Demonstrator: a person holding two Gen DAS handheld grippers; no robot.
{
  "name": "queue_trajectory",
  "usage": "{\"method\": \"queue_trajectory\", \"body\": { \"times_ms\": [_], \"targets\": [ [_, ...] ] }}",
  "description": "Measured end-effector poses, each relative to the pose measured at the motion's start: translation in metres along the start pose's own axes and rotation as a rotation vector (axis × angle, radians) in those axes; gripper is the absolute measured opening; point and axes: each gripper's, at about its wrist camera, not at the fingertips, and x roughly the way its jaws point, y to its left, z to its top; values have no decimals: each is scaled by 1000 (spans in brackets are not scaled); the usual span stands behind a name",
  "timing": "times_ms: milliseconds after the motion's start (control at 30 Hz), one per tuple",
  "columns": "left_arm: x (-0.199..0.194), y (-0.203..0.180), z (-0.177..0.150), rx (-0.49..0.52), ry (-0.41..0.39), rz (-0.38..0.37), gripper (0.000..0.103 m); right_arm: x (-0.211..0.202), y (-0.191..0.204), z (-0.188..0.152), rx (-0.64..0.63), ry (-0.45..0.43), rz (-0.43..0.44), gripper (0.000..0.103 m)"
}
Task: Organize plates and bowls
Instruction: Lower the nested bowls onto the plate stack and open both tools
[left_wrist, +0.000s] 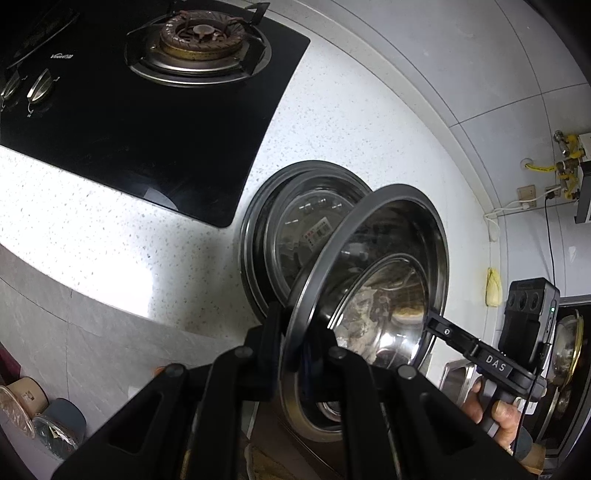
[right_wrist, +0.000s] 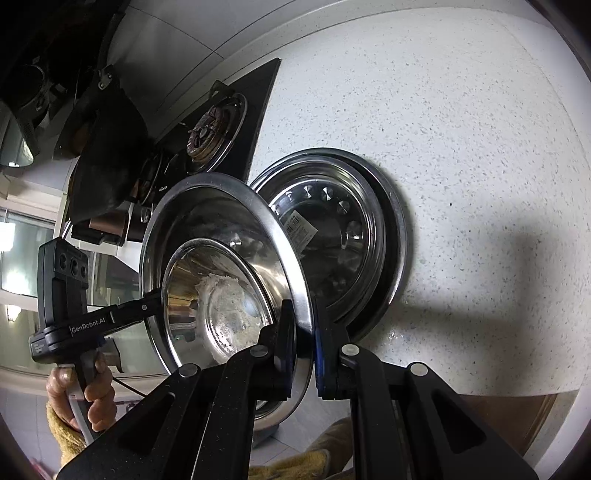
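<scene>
Both tongs clamped on opposite rims of one tilted steel plate (left_wrist: 369, 280), left gripper (left_wrist: 295, 328) & right gripper (right_wrist: 304, 332), w/ nested plate stack (right_wrist: 343, 236) on counter (right_wrist: 461, 129) just ahead; judging: stack mostly done, this plate not yet on top.

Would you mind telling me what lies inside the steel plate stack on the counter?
A paper label sticks to the floor of the top plate of the stack; otherwise it looks empty. The tilted steel plate, gripped by both grippers, hides its near left part.
</scene>
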Motion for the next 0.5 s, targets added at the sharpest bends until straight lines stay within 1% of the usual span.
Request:
{"method": "queue_trajectory", "body": {
  "times_ms": [67,167,267,367,500],
  "targets": [
    [2,-1,0,2,2,6,8,-1,-1,-2,6,-4,0,10],
    [8,3,3,-2,18,-5,8,-1,-2,-3,2,-5,-6,10],
    [13,5,8,-2,15,-5,8,1,-4,-2,11,-9,-4,10],
    [19,4,17,9,19,5,8,5,-6,0,20,-17,-20,10],
    [31,4,32,12,18,5,8,9,-14,6,43,-40,-9,10]
  ]
}}
